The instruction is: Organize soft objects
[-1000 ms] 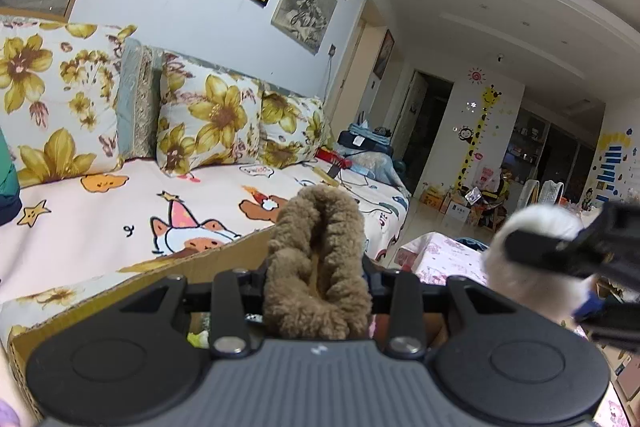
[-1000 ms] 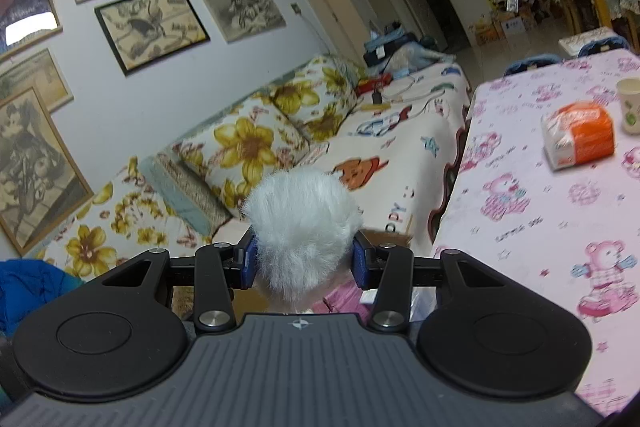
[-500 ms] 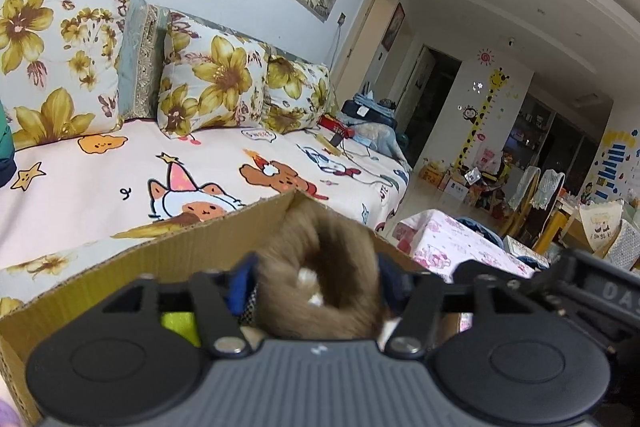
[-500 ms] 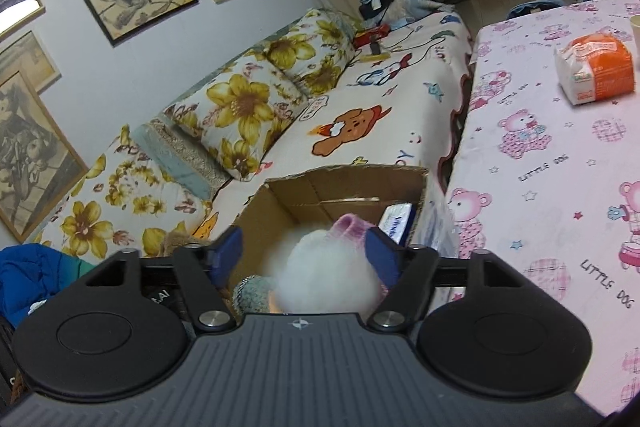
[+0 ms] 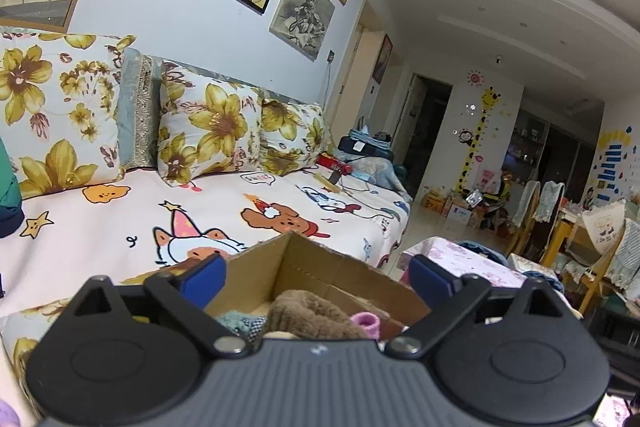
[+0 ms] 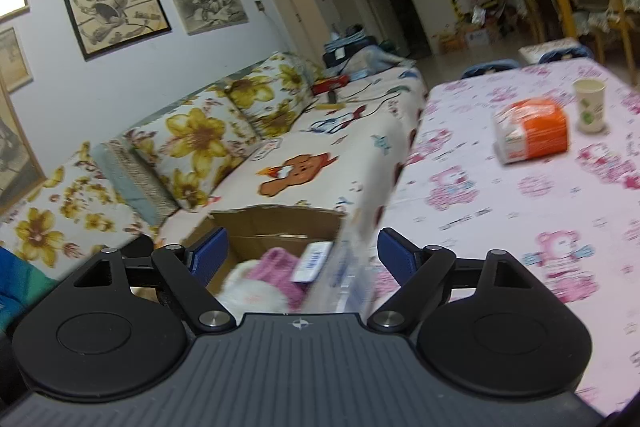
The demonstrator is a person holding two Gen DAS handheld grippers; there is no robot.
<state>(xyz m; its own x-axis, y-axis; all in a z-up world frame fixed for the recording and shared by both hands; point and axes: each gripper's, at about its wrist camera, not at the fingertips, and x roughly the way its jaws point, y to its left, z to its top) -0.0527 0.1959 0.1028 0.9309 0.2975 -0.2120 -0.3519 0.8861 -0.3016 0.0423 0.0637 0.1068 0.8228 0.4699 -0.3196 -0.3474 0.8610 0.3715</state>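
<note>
Both tongs have let go since a second ago: the left tongs (image 5: 316, 277) and right tongs (image 6: 302, 253) gape wide and empty, the brown plush piece (image 5: 310, 315) and white fluffy ball (image 6: 256, 293) dropped into the cardboard box (image 5: 320, 267) by the sofa. Lift straight up, I'd say, keeping pads clear of the fuzz. Brown one's shaggy, slumped against a pink knit (image 6: 278, 269).
</note>
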